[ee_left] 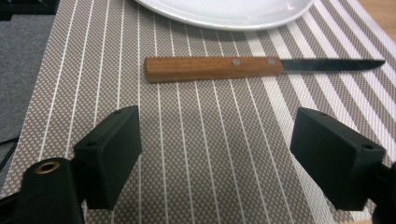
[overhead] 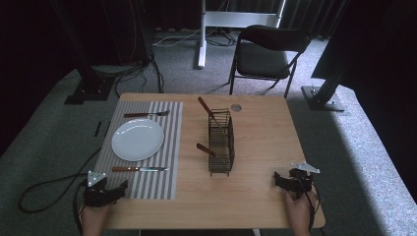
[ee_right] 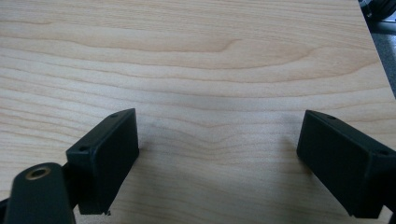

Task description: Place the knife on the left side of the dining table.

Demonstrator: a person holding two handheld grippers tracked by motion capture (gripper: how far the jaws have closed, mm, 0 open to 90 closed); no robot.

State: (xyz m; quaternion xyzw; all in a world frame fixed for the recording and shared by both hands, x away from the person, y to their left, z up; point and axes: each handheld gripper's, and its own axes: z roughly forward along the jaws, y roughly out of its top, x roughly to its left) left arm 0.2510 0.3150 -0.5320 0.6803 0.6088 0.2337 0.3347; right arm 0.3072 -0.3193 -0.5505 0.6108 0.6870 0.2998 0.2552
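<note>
A knife (overhead: 140,169) with a wooden handle lies on the striped placemat (overhead: 162,184), just in front of the white plate (overhead: 137,139). A fork (overhead: 146,114) lies beyond the plate. My left gripper (overhead: 120,188) rests at the mat's near left corner, open and empty. In the left gripper view the knife (ee_left: 215,67) lies crosswise ahead of the left gripper (ee_left: 215,135), apart from its jaws, with the plate (ee_left: 224,11) behind it. My right gripper (overhead: 279,179) stands open near the table's front right. In the right gripper view the right gripper (ee_right: 217,135) has bare wood between its jaws.
A wire basket (overhead: 221,142) stands mid-table with two wooden-handled utensils (overhead: 206,110) leaning in it. A small round grommet (overhead: 236,107) sits near the far edge. Beyond the table are a folding chair (overhead: 268,54), stand feet and floor cables (overhead: 133,73).
</note>
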